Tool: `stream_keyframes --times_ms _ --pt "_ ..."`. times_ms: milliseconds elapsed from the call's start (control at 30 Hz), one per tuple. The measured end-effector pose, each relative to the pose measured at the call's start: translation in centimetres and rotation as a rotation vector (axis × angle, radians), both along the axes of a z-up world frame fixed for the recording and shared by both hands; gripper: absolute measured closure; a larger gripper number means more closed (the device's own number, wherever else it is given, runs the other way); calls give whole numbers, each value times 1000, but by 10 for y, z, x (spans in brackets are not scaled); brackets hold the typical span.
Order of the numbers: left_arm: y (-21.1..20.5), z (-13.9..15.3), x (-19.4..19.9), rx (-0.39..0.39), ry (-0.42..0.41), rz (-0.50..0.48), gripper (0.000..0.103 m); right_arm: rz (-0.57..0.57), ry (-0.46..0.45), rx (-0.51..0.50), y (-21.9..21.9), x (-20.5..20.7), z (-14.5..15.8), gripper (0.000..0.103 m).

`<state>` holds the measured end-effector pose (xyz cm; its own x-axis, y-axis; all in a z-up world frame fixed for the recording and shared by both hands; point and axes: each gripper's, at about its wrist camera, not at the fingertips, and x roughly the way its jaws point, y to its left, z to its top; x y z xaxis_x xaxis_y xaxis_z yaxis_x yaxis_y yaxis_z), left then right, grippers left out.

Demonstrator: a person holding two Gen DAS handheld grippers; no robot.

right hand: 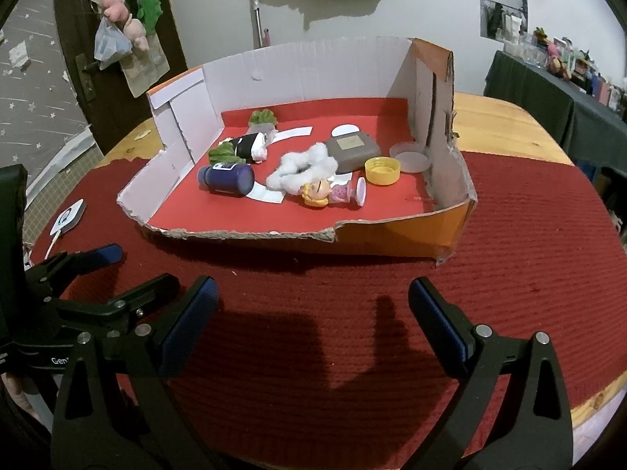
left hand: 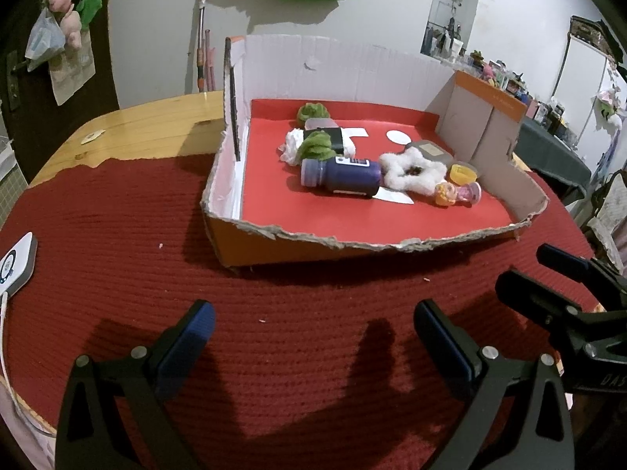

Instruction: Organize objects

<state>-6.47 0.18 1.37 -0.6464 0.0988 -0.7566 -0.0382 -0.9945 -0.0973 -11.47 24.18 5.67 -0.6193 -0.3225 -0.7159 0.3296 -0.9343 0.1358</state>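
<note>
A torn cardboard box (left hand: 298,246) (right hand: 411,235) with a red floor stands on the red mat. Inside lie a purple bottle (left hand: 348,178) (right hand: 229,180) on its side, a white fluffy ring (left hand: 411,168) (right hand: 305,166), a small doll (left hand: 456,194) (right hand: 329,194), a yellow cap (left hand: 462,172) (right hand: 382,170), a grey case (left hand: 431,150) (right hand: 350,149), green fuzzy pieces (left hand: 317,145) (right hand: 223,152) and a clear lid (right hand: 411,156). My left gripper (left hand: 315,321) (right hand: 141,266) and right gripper (right hand: 313,293) (left hand: 527,268) hover open over the mat before the box, both holding nothing.
The red woven mat (left hand: 156,215) (right hand: 529,215) covers a round wooden table (left hand: 137,125) (right hand: 497,125). A white device with a cable (left hand: 17,266) (right hand: 70,215) lies at the mat's left edge. A door with hanging plush toys (right hand: 125,27) and a white wall stand behind.
</note>
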Motion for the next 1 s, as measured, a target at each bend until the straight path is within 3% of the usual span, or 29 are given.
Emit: stream_keyframes --times_ms 1000 --pt "0 -1 -1 7 -10 0 0 0 -35 6 2 -2 -7 4"
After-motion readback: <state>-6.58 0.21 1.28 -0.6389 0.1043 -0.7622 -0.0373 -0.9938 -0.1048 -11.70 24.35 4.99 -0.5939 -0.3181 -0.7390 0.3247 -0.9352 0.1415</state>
